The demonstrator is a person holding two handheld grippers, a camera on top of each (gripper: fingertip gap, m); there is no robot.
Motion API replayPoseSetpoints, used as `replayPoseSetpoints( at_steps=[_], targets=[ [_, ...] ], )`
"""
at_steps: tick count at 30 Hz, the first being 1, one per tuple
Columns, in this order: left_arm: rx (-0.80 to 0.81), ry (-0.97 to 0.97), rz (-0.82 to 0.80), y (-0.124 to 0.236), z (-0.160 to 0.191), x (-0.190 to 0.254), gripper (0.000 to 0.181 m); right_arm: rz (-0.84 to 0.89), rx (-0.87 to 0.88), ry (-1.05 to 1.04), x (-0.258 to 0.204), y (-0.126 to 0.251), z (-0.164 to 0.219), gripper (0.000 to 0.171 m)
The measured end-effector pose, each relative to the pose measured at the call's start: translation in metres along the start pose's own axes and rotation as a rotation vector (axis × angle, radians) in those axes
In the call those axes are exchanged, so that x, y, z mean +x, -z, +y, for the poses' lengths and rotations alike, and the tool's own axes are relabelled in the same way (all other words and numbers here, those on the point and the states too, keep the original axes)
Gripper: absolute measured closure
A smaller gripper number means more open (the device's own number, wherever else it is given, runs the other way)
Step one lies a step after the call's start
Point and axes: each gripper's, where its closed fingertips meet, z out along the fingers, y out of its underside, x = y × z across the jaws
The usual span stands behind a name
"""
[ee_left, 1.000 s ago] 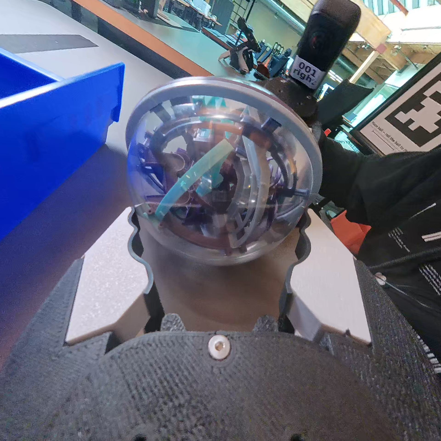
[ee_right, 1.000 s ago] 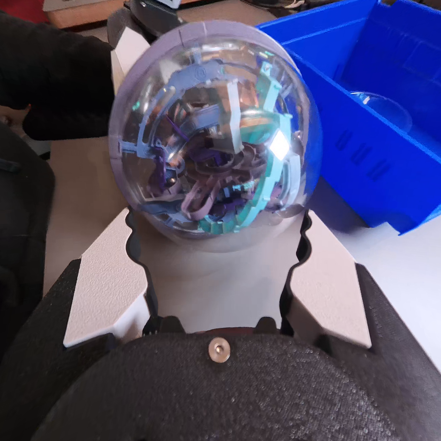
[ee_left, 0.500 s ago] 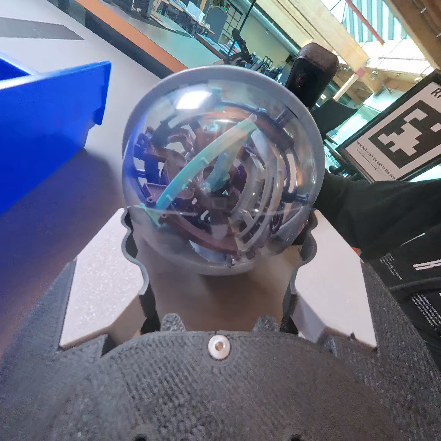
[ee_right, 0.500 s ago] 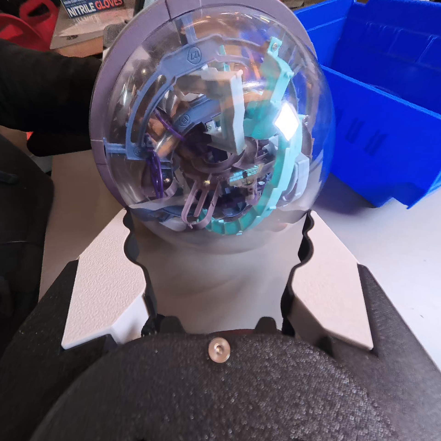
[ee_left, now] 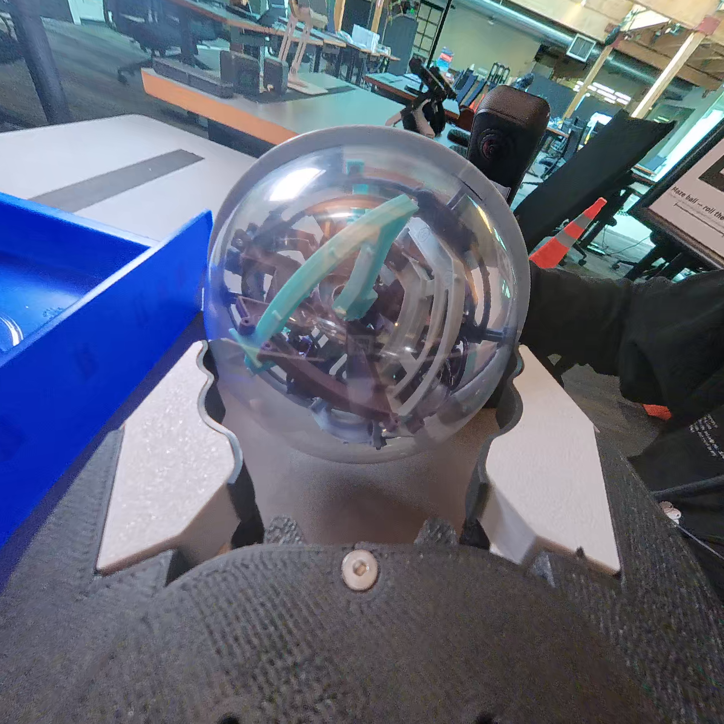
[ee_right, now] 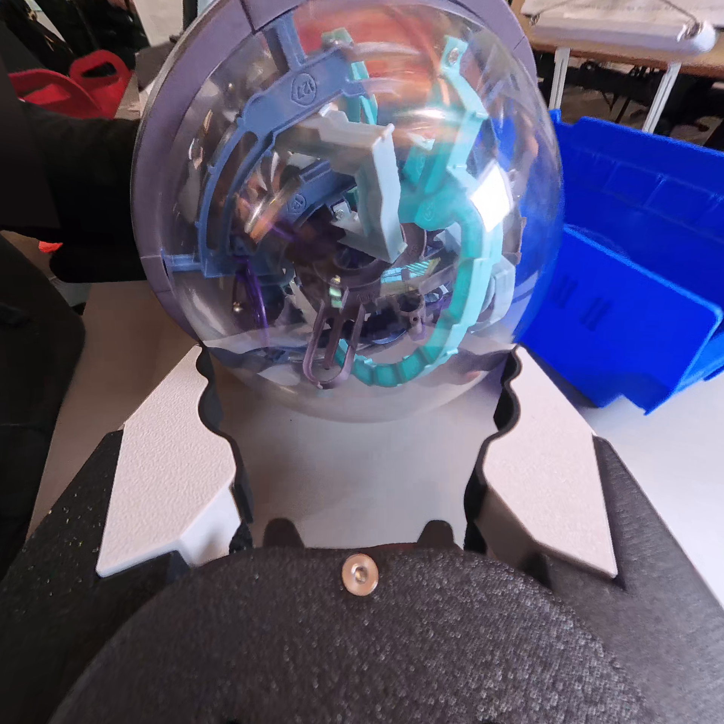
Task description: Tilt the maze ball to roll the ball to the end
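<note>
My left gripper and right gripper both pinch the maze ball above the table — a clear glossy sphere with a grey seam band and teal, purple, grey tracks inside. Beside it, a smooth blue plastic bin; a printed sign stands behind.

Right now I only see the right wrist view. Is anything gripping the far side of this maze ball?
Observer: Yes. The left gripper clasps the maze ball from the opposite side, one finger on each flank.
Operator: What's behind the ball from there?
Observer: An orange traffic cone stands on the floor beyond it.
Operator: Anything else I'm missing?
Observer: A sign board with a black-and-white marker leans at the right edge.
</note>
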Motion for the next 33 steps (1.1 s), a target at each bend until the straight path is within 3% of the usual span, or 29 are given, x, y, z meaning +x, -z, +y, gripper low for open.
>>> replayPoseSetpoints(
  at_steps=[10, 17, 27, 33],
  targets=[
    [0.131, 0.104, 0.038, 0.010, -0.015, 0.018, 0.039, -0.076, -0.088, 0.107, -0.008, 0.017, -0.038, 0.032],
    [0.049, 0.172, 0.073, 0.012, 0.007, 0.024, 0.040, -0.175, -0.174, 0.173, -0.015, 0.017, -0.037, 0.031],
    [-0.144, 0.422, 0.079, 0.036, 0.064, 0.037, 0.049, -0.423, -0.188, 0.037, -0.044, -0.009, 0.002, 0.031],
    [-0.222, 0.427, 0.159, 0.055, 0.081, 0.055, 0.047, -0.521, -0.168, 0.019, -0.058, -0.013, 0.009, 0.034]
  ],
)
